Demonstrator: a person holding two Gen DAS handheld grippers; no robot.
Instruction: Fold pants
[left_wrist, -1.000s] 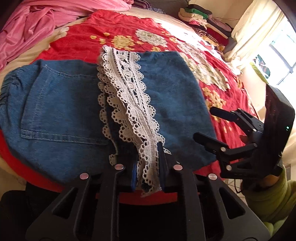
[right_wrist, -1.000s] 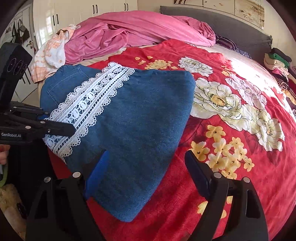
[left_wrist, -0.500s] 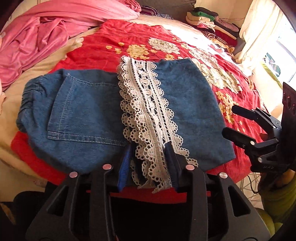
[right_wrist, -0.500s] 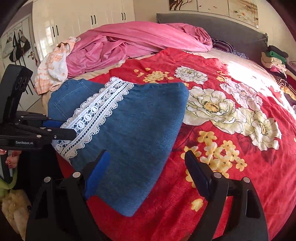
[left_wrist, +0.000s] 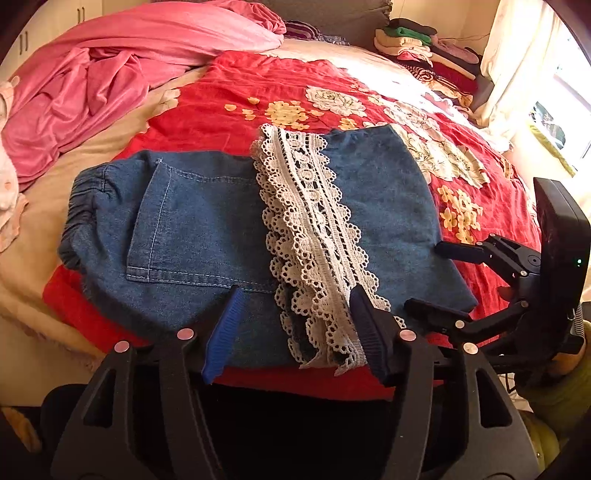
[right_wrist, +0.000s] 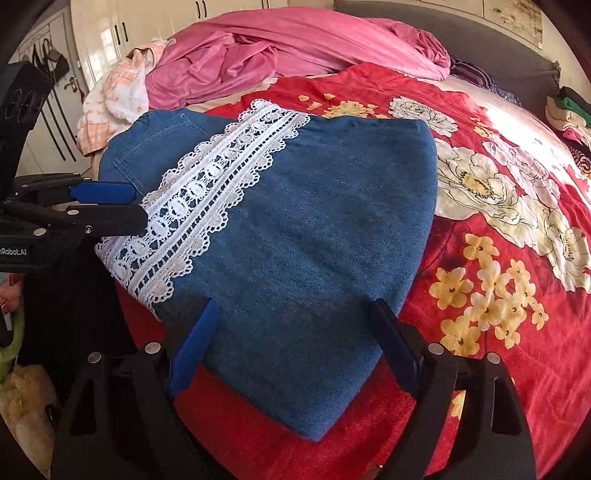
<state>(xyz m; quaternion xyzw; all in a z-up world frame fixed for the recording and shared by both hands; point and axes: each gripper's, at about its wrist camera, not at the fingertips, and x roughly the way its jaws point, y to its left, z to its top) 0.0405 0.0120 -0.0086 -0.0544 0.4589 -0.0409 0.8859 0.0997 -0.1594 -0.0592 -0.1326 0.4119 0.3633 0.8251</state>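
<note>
The denim pants (left_wrist: 229, 229) lie folded near the edge of the bed, on a red floral bedspread (left_wrist: 258, 85), their white lace trim (left_wrist: 314, 236) running across the top layer. A rumpled pink blanket (left_wrist: 110, 74) is heaped beyond them, and stacked clothes (left_wrist: 424, 51) sit at the far corner. The left tongs (left_wrist: 295, 317) are opening, their pads straddling the lace end without pressing it. The right tongs (right_wrist: 295, 339) stand wide over the denim edge, gripping nothing.
</note>
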